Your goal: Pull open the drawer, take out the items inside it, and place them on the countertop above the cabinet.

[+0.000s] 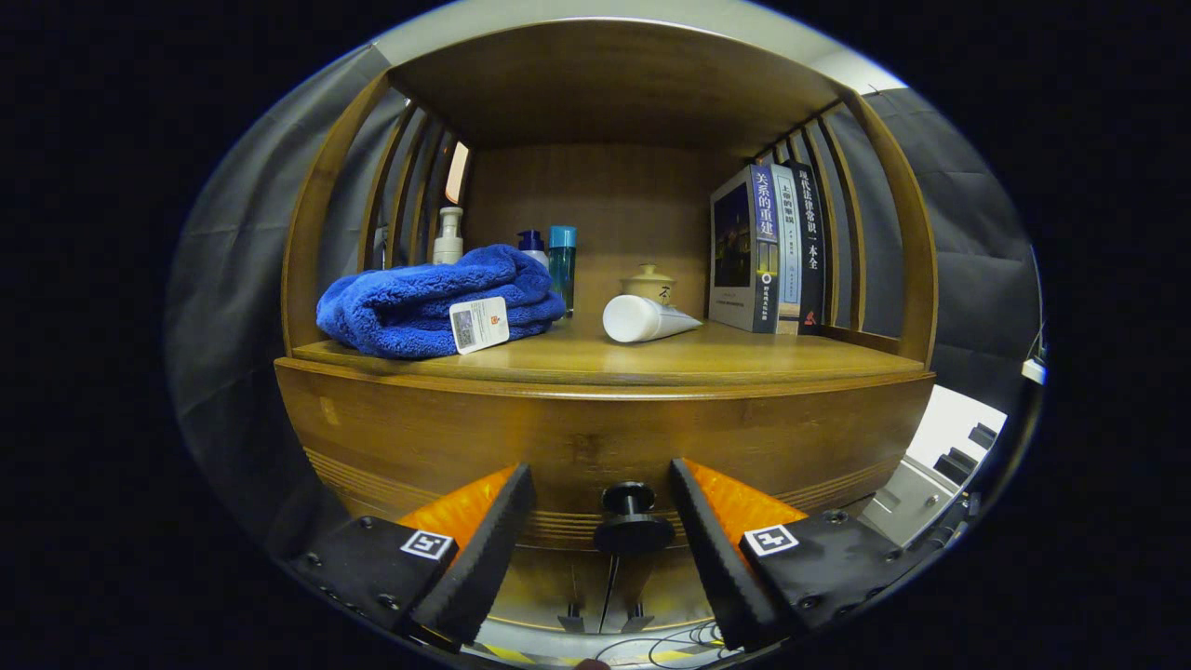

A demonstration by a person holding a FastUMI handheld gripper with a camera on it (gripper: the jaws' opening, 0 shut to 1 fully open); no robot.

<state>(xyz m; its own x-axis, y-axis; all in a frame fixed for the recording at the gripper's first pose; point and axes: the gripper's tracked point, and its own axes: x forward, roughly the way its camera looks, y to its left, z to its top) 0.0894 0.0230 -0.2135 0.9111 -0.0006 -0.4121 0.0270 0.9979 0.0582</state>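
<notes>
1. My gripper (603,507) sits low in front of the cabinet, fingers spread apart with nothing pressed between them.
2. The knob (633,521) stands in the gap between the two fingers; neither finger touches it.
3. The knob is fixed to the drawer (605,437), whose front looks flush with the cabinet, so I read it as closed. I cannot see what it holds.
4. Just above the drawer front runs the countertop (744,358), a wooden shelf with slatted sides and a solid back.
5. On its left, near the front edge, I see a folded blue towel (428,302) with a small card (479,325) leaning against it.
6. Right of the towel, near the middle, a white tube (644,319) lies on its side, its narrow end pointing right.
7. Further right, books (772,251) stand upright against the slats.
8. Behind the towel stand a pale pump bottle (448,237), a blue-capped bottle (531,247) partly hidden, and a teal bottle (562,265).
9. Behind the tube, near the back panel, sits a small lidded jar (649,284).
</notes>
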